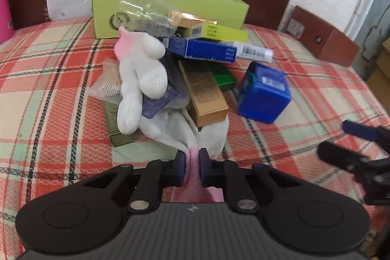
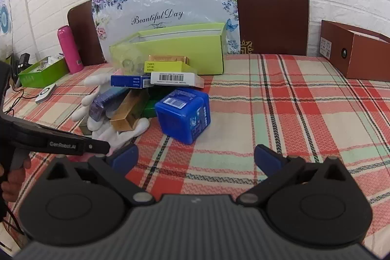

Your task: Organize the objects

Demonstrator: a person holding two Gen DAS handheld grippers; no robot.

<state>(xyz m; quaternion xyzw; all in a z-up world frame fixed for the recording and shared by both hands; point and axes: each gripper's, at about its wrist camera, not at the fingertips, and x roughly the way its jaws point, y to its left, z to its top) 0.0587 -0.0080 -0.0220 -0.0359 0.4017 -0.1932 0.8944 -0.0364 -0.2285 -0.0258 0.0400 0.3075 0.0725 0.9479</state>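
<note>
A pile of objects lies on the plaid tablecloth [image 1: 48, 89]: white gloves with pink cuffs [image 1: 141, 79], a gold box [image 1: 204, 94], a dark blue box [image 1: 209, 50], a yellow box [image 1: 219, 32], a green box [image 1: 223, 76] and a blue plastic cube [image 1: 264, 91]. My left gripper [image 1: 191, 167] is shut on the pink cuff of a white glove [image 1: 192, 157] at the pile's near edge. My right gripper [image 2: 195, 157] is open and empty, in front of the blue cube [image 2: 184, 112]. An open lime-green box [image 1: 168, 4] stands behind the pile.
A floral "Beautiful Day" board [image 2: 160, 14] and brown chair backs [image 2: 270, 14] stand behind the table. A brown cardboard box [image 2: 355, 52] sits at the far right, a pink bottle [image 2: 69, 49] and a small green tray [image 2: 41, 72] at the far left.
</note>
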